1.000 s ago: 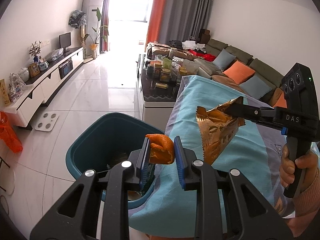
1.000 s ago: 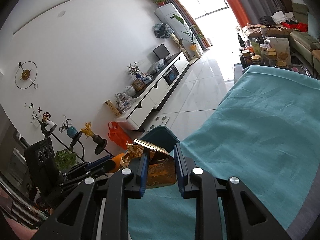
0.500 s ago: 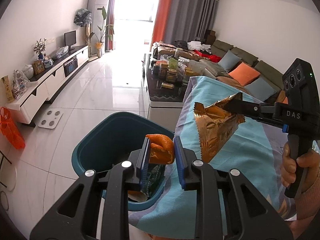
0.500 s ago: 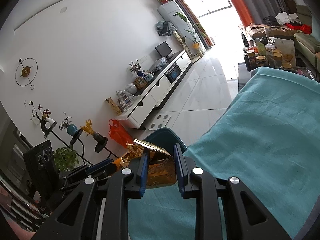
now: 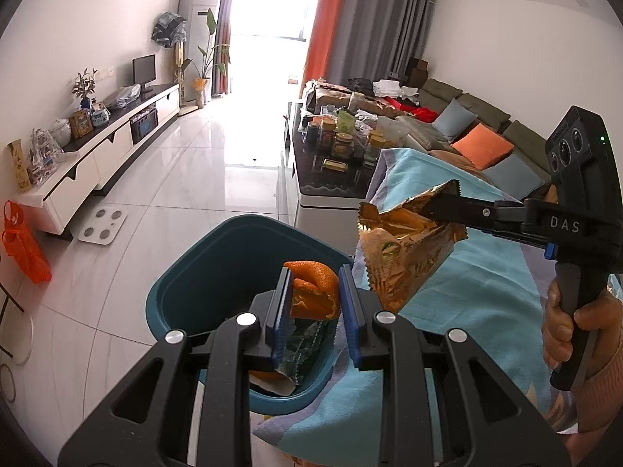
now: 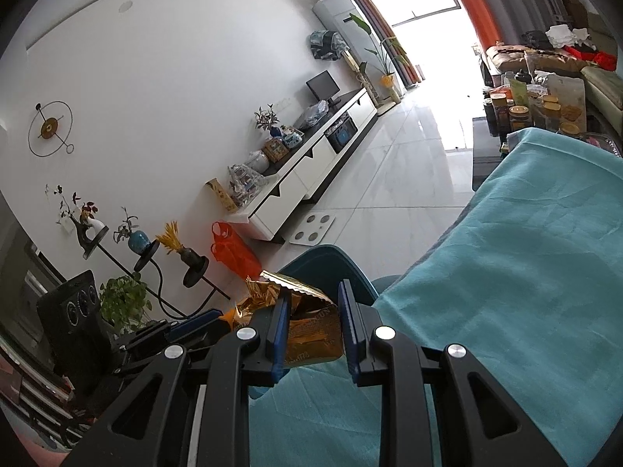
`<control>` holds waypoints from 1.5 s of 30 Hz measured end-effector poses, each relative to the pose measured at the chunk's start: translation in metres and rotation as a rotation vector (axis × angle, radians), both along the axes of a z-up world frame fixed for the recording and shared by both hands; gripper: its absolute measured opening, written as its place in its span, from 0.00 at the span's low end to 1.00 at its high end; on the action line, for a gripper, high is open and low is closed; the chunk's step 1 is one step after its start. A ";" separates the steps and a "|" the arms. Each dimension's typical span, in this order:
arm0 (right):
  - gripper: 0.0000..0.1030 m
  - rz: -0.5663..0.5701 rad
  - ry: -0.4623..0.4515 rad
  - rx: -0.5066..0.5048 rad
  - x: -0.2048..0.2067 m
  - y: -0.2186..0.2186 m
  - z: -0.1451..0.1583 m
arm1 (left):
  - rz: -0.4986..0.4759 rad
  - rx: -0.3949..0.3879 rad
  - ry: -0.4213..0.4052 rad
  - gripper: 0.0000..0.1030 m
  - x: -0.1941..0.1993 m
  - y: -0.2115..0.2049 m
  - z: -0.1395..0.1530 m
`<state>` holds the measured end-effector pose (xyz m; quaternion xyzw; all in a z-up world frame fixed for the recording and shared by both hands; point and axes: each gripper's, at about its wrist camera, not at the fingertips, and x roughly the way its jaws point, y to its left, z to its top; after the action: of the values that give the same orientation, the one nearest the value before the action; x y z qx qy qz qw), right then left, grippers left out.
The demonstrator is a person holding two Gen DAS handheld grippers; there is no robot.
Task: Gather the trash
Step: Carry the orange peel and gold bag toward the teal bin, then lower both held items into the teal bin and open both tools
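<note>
Left wrist view
Left hand-held gripper (image 5: 315,292): clamped on a piece of orange peel (image 5: 314,292), which sits between the two blue pads.
Orange peel position: held in the air above the open mouth of the teal bin (image 5: 202,272).
Bin contents: a dark green wrapper (image 5: 307,340) and some orange scrap lie inside, against the near wall.
Bin location: on the white tiled floor, touching the edge of the bench (image 5: 467,311) draped in a teal cloth.
Right hand-held gripper (image 5: 440,204): comes in from the right, held by a hand (image 5: 572,323); its fingers pinch the top seam of a gold foil snack bag (image 5: 405,249).
Snack bag position: hangs in the air over the bench edge, just right of the bin rim, near the orange peel but apart from it.

Right wrist view
Right hand-held gripper (image 6: 313,321): closed on the gold foil snack bag (image 6: 311,334), crumpled between the blue pads.
Teal bin (image 6: 331,260): its rim shows just beyond the bag.
Bench (image 6: 525,292): the teal cloth fills the right side.
Left hand-held gripper (image 6: 218,317): visible low on the left beside the bag; its grip cannot be read from here.
</note>
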<state>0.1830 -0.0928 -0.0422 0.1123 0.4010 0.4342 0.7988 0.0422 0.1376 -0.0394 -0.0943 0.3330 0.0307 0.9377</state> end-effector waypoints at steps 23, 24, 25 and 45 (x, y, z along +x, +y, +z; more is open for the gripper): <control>0.22 0.034 0.008 -0.044 0.007 0.032 -0.007 | 0.039 -0.011 0.030 0.24 0.011 0.011 -0.012; 0.22 0.035 0.008 -0.047 0.007 0.034 -0.007 | 0.042 -0.011 0.032 0.24 0.012 0.011 -0.013; 0.22 0.037 0.008 -0.049 0.008 0.035 -0.008 | 0.044 -0.012 0.034 0.24 0.012 0.012 -0.014; 0.22 0.053 0.005 -0.082 0.009 0.054 -0.009 | 0.077 -0.026 0.058 0.24 0.021 0.021 -0.029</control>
<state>0.1916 -0.0393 -0.0511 0.0698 0.4233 0.4380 0.7900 0.0628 0.1583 -0.0684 -0.1184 0.3567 0.0651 0.9244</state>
